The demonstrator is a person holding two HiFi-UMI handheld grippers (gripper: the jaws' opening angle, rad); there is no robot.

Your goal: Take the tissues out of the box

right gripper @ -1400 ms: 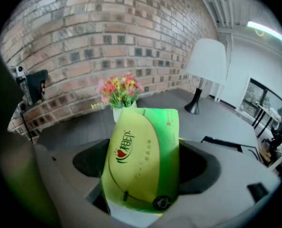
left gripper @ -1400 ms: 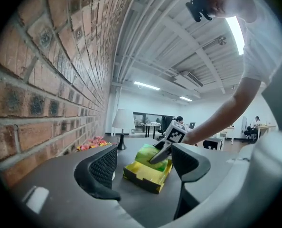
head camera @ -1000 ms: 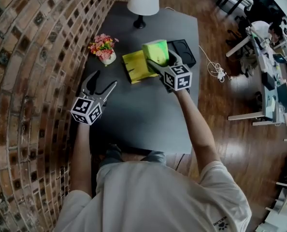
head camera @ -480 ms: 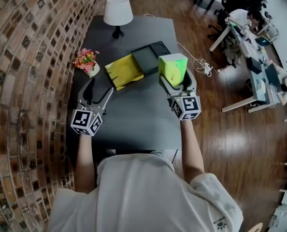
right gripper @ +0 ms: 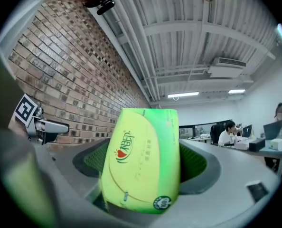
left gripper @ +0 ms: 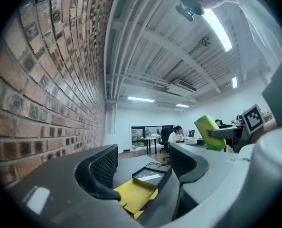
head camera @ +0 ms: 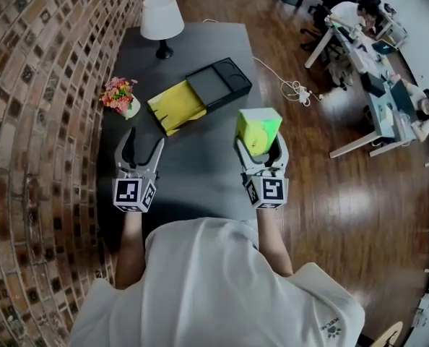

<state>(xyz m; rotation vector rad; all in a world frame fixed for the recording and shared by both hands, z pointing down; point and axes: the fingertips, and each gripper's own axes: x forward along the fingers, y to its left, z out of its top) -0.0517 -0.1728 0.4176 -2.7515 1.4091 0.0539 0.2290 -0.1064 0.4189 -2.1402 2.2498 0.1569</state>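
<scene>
Well, the right gripper [head camera: 260,142] has its jaws clamped on the tissue pack [head camera: 258,123]. It's a soft green and yellow pack standing on end between the ribbed pads. Seen from the right gripper view, the pack [right gripper: 143,160] fills the whole gap, so the jaws sit roughly halfway apart with a pad pressed to each side. The pack is held up clear of the desk [head camera: 200,183], near its right edge and well apart from the yellow box [head camera: 175,107]. That box lies opened on the desk with a black tray [head camera: 218,83] touching its far end.

The left gripper [head camera: 144,143] hangs over the desk's left side with its jaws spread wide and nothing between them. From the left gripper view, only the box [left gripper: 136,194] and tray [left gripper: 153,172] show beyond the gap.
</scene>
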